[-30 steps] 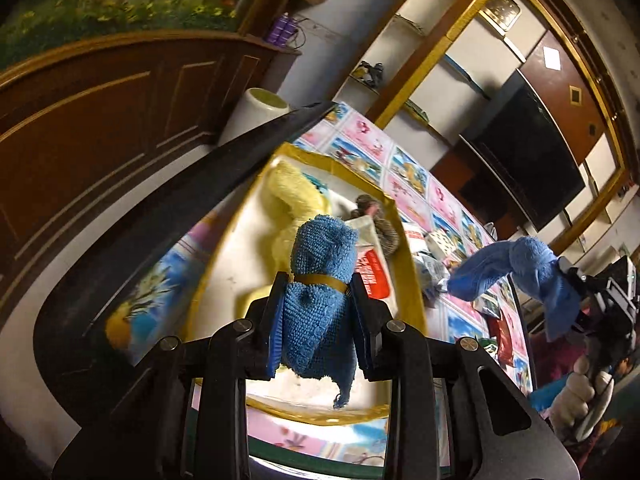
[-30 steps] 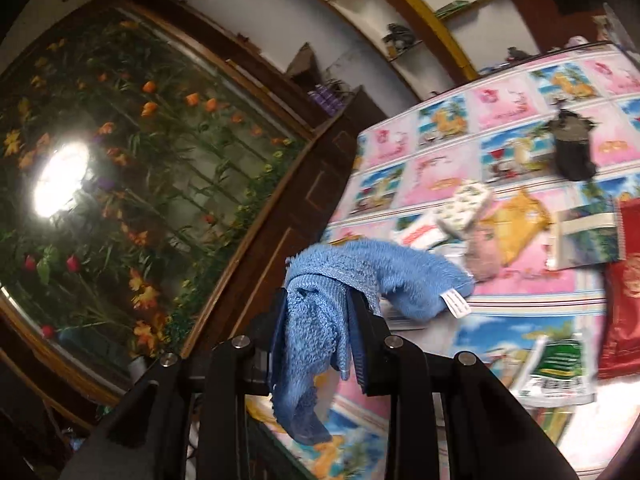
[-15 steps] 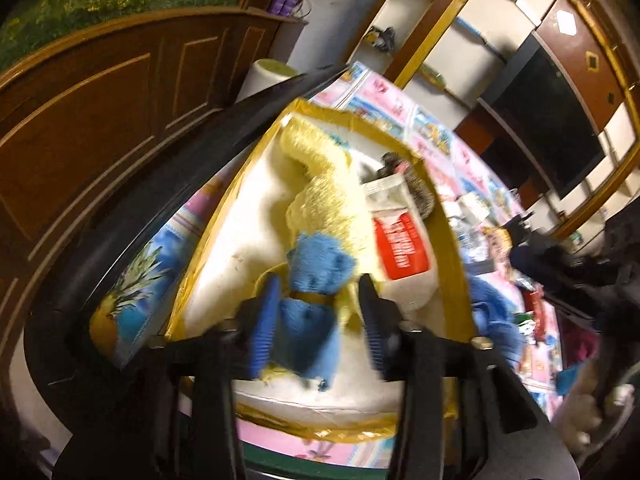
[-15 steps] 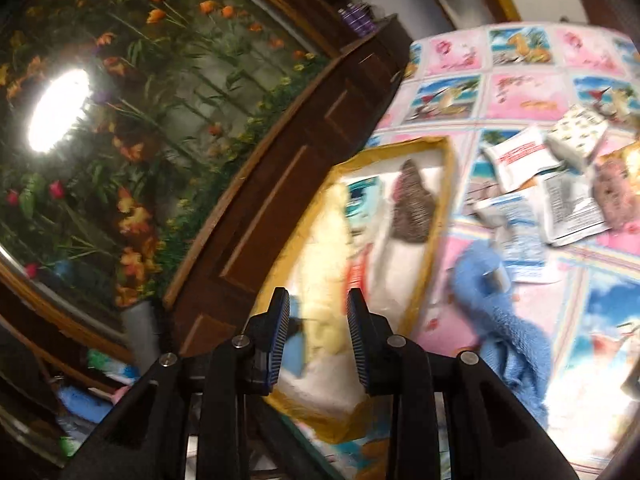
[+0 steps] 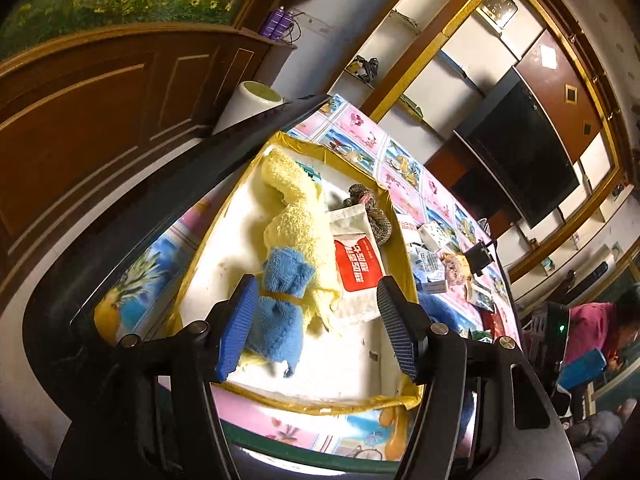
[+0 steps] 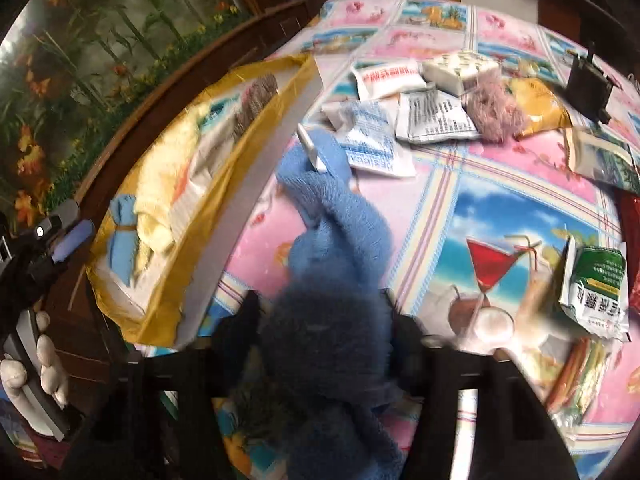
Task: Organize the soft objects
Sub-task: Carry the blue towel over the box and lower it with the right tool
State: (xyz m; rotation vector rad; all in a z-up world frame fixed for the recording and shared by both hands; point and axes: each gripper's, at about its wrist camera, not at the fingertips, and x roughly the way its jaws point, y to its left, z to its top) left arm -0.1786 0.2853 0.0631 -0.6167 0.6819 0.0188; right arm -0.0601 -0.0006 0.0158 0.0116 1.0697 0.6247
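Observation:
A white tray with a gold rim point(image 5: 394, 236) holds a yellow towel point(image 5: 298, 220), a blue rolled cloth tied with a band point(image 5: 282, 304), a red-and-white packet point(image 5: 356, 258) and a brown knitted piece point(image 5: 374, 214). My left gripper point(image 5: 316, 330) is open above the tray; the blue rolled cloth lies free beside its left pad point(image 5: 236, 330). In the right wrist view a blue towel point(image 6: 336, 236) lies on the tablecloth right of the tray point(image 6: 236, 148). My right gripper point(image 6: 324, 340) is open around the towel's near end, blurred.
Several packets point(image 6: 376, 140), a pink fluffy piece point(image 6: 494, 110), a yellow bag point(image 6: 540, 100), a black holder point(image 6: 590, 82) and a green packet point(image 6: 596, 288) lie on the picture tablecloth. A paper roll point(image 5: 252, 104) and wooden panelling stand left of the table.
My left gripper lowered the blue rolled cloth into the tray, opened and let it go. My right gripper dropped the blue towel on the table, then came down over it.

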